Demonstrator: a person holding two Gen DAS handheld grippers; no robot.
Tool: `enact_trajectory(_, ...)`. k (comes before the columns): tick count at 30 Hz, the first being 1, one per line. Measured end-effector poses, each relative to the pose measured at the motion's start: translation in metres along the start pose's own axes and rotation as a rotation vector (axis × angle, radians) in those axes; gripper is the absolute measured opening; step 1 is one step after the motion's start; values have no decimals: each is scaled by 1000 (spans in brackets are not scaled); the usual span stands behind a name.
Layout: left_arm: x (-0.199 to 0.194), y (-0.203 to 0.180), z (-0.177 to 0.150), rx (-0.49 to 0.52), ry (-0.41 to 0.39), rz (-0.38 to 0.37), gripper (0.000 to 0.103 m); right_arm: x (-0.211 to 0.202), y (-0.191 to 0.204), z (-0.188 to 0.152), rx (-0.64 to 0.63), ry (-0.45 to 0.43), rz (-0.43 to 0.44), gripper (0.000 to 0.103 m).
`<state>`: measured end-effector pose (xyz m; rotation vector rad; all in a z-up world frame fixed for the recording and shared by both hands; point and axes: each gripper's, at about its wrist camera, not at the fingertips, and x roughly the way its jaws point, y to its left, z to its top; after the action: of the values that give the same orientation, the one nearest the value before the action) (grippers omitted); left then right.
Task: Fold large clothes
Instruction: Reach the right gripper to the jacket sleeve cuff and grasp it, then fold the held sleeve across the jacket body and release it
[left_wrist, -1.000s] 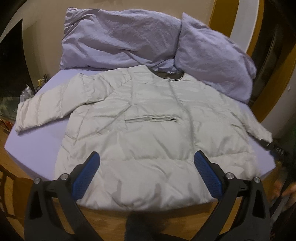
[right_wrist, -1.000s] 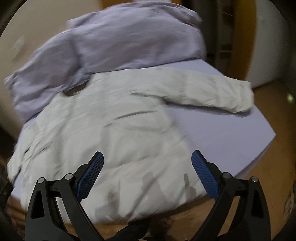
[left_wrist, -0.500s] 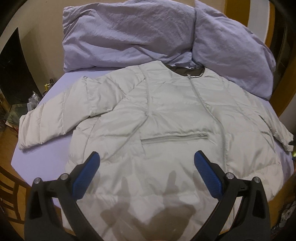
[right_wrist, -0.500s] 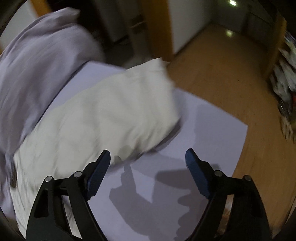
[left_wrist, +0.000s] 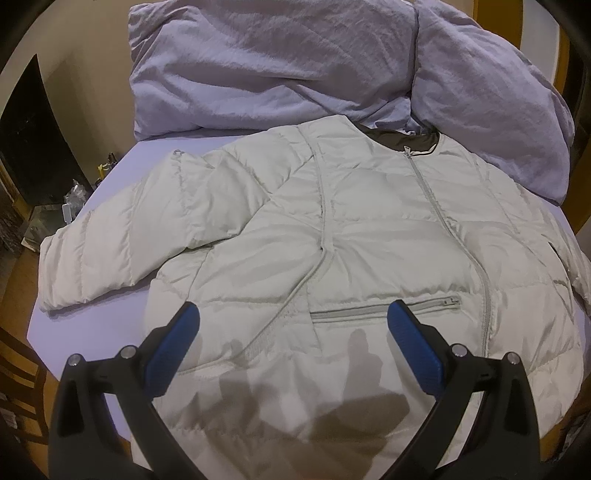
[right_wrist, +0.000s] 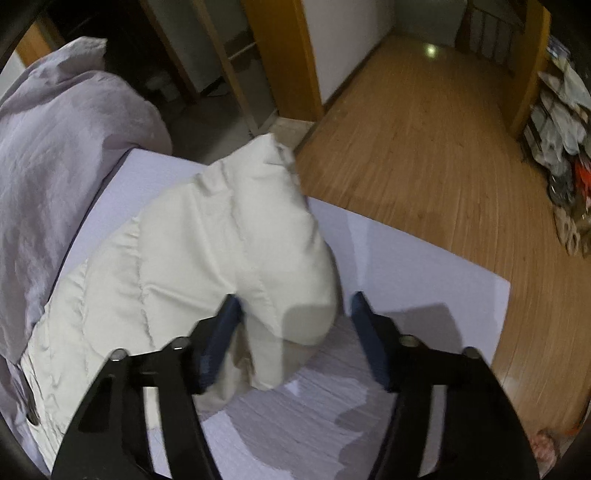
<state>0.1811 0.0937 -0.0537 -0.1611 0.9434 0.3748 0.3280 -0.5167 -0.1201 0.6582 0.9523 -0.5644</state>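
Observation:
A pale cream puffer jacket (left_wrist: 369, 229) lies front up and zipped on the lavender bed sheet (left_wrist: 66, 295), both sleeves spread out. My left gripper (left_wrist: 291, 321) hovers open over the jacket's lower front, near the chest pocket zip (left_wrist: 384, 306), with nothing held. In the right wrist view the jacket's sleeve (right_wrist: 240, 240) runs away toward the bed edge. My right gripper (right_wrist: 293, 310) straddles that sleeve and its jaws are closing. The left pad touches the fabric, while the right pad still shows a gap.
Rumpled lilac bedding (left_wrist: 277, 62) is piled behind the collar and shows as the lilac heap (right_wrist: 55, 147) in the right wrist view. Wooden floor (right_wrist: 424, 129) lies beyond the bed corner. A pile of clutter (right_wrist: 565, 155) sits by the far wall, and a door frame (right_wrist: 288, 55) is close.
The left gripper moved in over the jacket's lower front. The right gripper swung from the jacket body to the sleeve, and its jaws narrowed around it.

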Motion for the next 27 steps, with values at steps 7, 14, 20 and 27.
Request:
enact_trajectory(7, 5, 9, 3, -25, 2, -5, 101, -15, 22, -2, -84, -45, -20, 18)
enact_trajectory(14, 7, 20, 7, -56, -7, -21, 101, -62, 71, -6, -179, -159, 95, 17)
enact_trajectory(20, 6, 24, 8, -74, -16, -33, 101, -95, 151, -34, -342, -165, 256, 17)
enact_trajectory(27, 6, 31, 11, -101, -22, -45, 101, -105, 247, -101, -570, -96, 378, 16)
